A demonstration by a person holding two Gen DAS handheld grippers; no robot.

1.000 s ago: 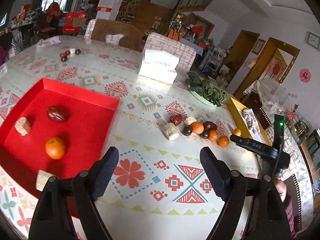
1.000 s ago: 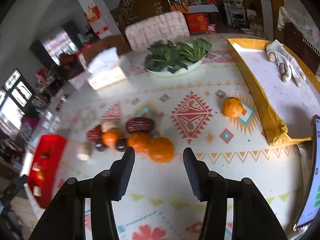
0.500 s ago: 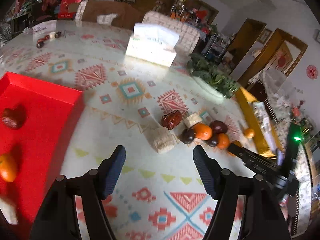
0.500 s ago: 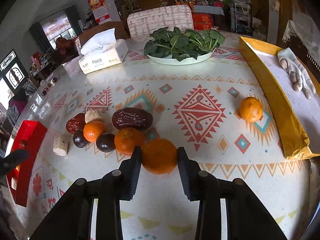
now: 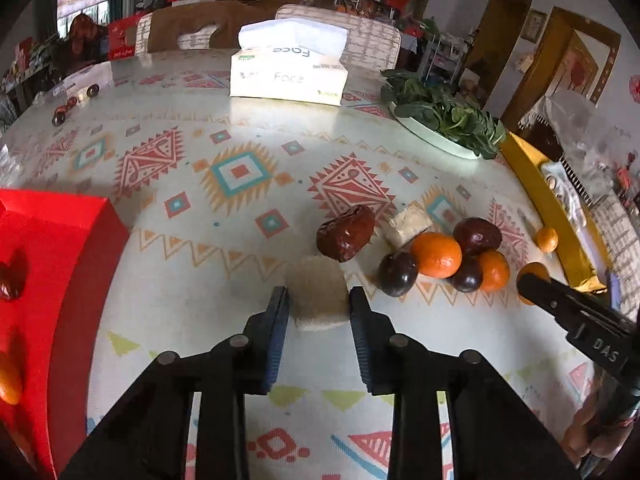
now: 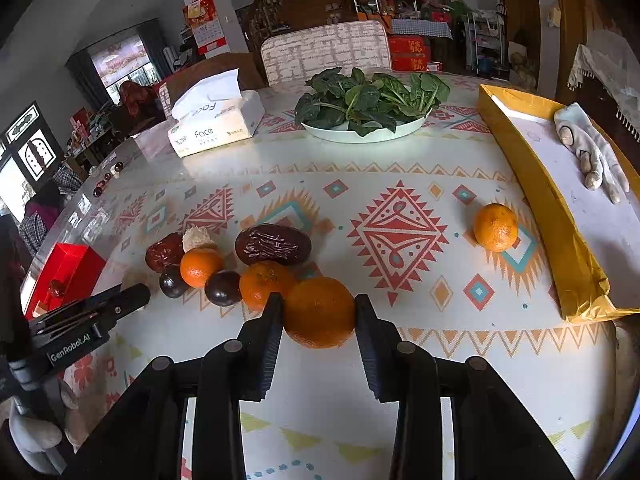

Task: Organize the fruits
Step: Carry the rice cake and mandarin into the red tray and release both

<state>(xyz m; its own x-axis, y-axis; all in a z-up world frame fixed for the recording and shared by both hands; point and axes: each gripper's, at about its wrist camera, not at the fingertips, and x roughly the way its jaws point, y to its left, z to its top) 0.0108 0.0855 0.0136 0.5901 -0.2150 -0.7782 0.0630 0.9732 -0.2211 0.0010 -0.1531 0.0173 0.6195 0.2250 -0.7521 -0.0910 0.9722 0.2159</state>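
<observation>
Pinching an orange [image 6: 319,312], the right claw [image 6: 319,316] presses its sides.

Big orange [image 6: 319,312] sat at the near end of the fruit cluster, touching a smaller orange [image 6: 264,283]. A pale beige chunk [image 5: 318,298], maybe sugarcane, lay beside a wrinkly red date [image 5: 346,233].

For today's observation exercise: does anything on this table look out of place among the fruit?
Yes. A work glove lies in the yellow tray at the table's edge, odd beside food. One orange sits alone near that tray, apart from the fruit cluster.
</observation>
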